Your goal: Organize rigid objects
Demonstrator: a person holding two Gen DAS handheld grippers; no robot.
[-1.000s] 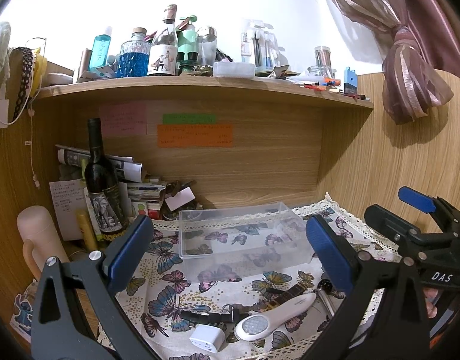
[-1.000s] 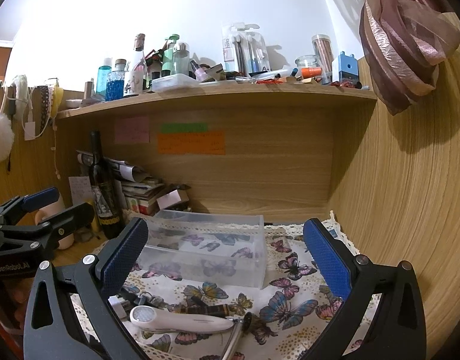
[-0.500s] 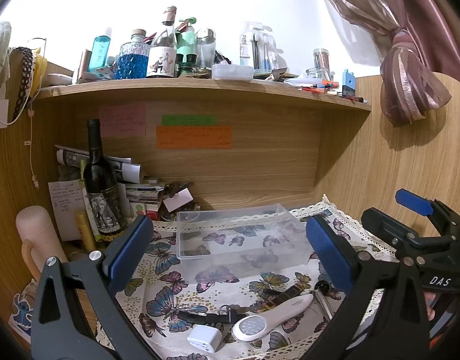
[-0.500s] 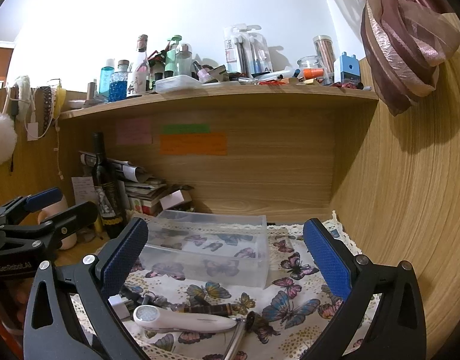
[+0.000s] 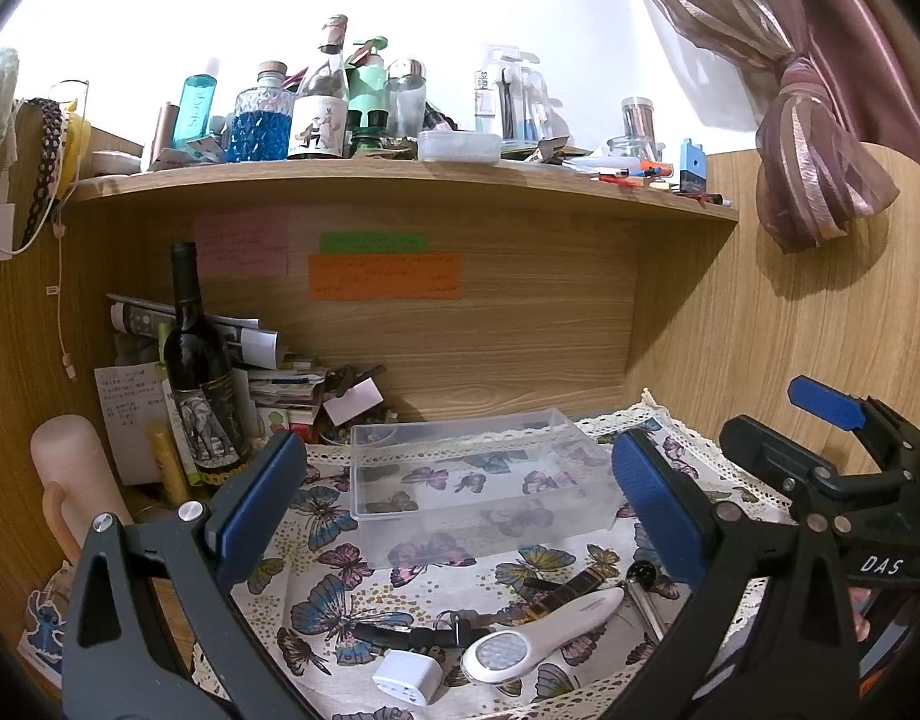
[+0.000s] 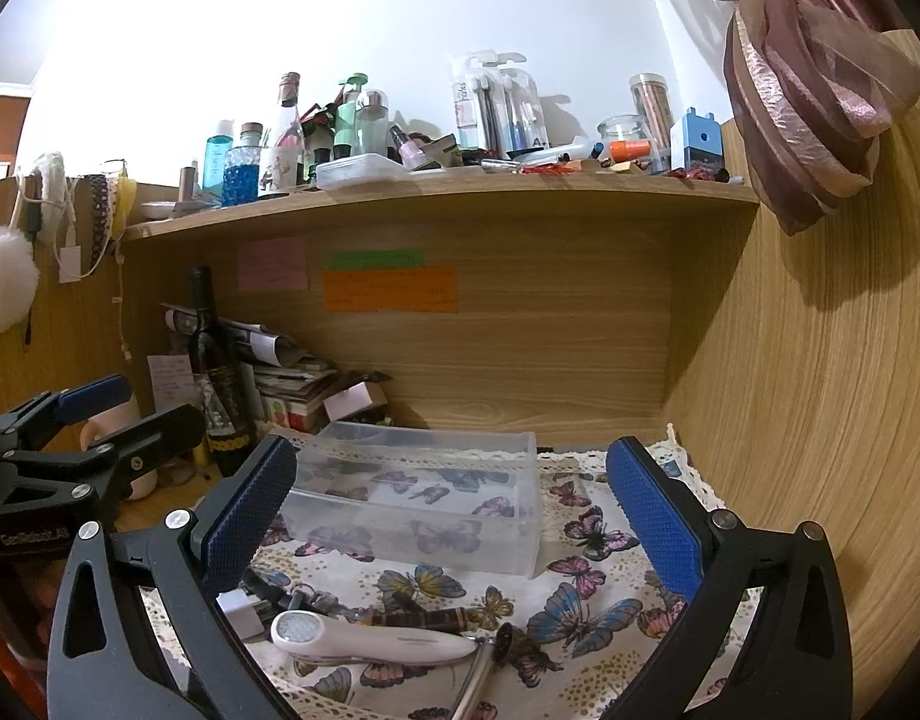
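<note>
Over at the left of the left wrist view stands a wine bottle (image 5: 198, 372), glass, so heavy and breakable. Centre frame sits the clear plastic box (image 5: 478, 480), empty and light. Lower middle on the butterfly cloth (image 5: 339, 546) lie the loose bits: a white plug adapter (image 5: 407, 677), then a smooth white handheld device (image 5: 541, 630), probably slippery, so I'd pinch its narrow handle. Both the left gripper (image 5: 460, 498) and right gripper (image 6: 450, 498) hang wide apart, holding nothing.
</note>
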